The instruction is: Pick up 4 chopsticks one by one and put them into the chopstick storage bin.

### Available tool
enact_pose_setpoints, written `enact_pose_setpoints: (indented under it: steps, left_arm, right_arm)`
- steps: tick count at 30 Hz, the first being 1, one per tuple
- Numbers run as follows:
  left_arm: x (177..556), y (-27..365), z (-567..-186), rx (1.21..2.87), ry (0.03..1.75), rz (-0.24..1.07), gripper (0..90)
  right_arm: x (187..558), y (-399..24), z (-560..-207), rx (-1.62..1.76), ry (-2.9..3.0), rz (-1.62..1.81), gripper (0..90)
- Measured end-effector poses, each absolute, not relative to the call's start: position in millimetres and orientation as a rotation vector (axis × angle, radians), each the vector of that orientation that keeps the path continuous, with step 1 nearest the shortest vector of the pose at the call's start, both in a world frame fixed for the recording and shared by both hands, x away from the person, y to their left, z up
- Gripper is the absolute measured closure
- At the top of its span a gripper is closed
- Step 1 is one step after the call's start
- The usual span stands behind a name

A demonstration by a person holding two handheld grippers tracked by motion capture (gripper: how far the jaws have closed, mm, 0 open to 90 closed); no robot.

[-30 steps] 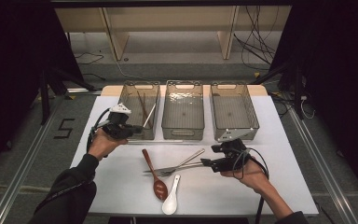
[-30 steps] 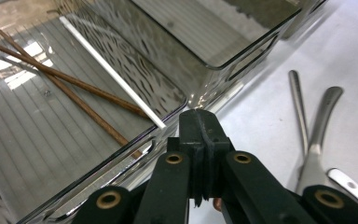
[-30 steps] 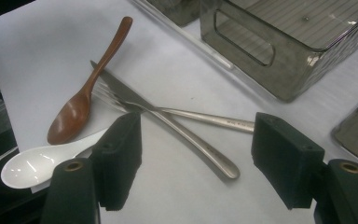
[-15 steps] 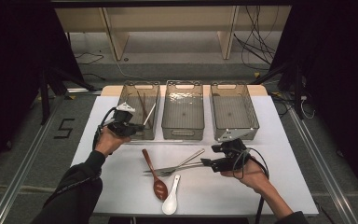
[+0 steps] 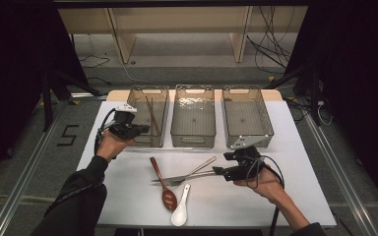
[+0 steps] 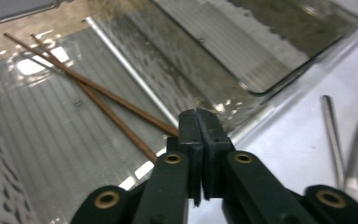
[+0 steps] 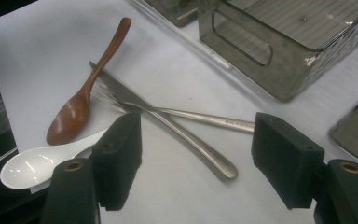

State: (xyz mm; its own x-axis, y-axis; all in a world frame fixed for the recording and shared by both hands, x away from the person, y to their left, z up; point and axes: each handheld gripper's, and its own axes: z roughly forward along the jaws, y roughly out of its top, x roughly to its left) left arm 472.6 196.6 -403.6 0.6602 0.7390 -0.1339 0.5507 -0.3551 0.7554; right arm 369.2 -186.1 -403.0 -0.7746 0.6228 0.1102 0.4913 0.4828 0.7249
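Two grippers show in the high view: the left gripper (image 5: 140, 129), jaws together and empty, hangs over the left clear plastic bin (image 5: 137, 114). Left gripper view: thin brown wooden chopsticks (image 6: 93, 93) lie inside. Right gripper view: the right gripper (image 7: 196, 154), jaws wide, frames the slim steel knife (image 7: 168, 122) and steel fork (image 7: 200, 116) on the white table (image 7: 37, 56); both seem stiff and slippery, best pinched mid-handle.

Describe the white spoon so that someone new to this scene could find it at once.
On the white table, look at the loose cutlery lying in front of the three clear bins. The white spoon lies nearest the person's edge, right beside the brown wooden spoon. It alone is glossy white and short; the knife and fork are metal.
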Motion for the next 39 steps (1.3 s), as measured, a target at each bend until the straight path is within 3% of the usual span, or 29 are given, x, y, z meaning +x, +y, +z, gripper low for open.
enact_pose_setpoints:
  steps: [9, 15, 28, 39]
  left_arm:
    - [455, 209, -407, 2.127, 0.939, 0.288, 55.9]
    - [445, 227, -416, 2.228, 0.925, 0.336, 45.7]
    - [443, 247, -452, 2.370, 0.871, 0.354, 34.1]
    - [451, 248, -466, 2.426, 0.838, 0.354, 30.6]
  right_arm:
    - [369, -186, -403, 0.969, 2.555, 1.167, 34.2]
    - [369, -185, -403, 0.970, 2.556, 1.165, 34.1]
    - [368, -184, -403, 0.967, 2.559, 1.162, 34.1]
    - [369, -184, -404, 0.962, 2.560, 1.164, 34.1]
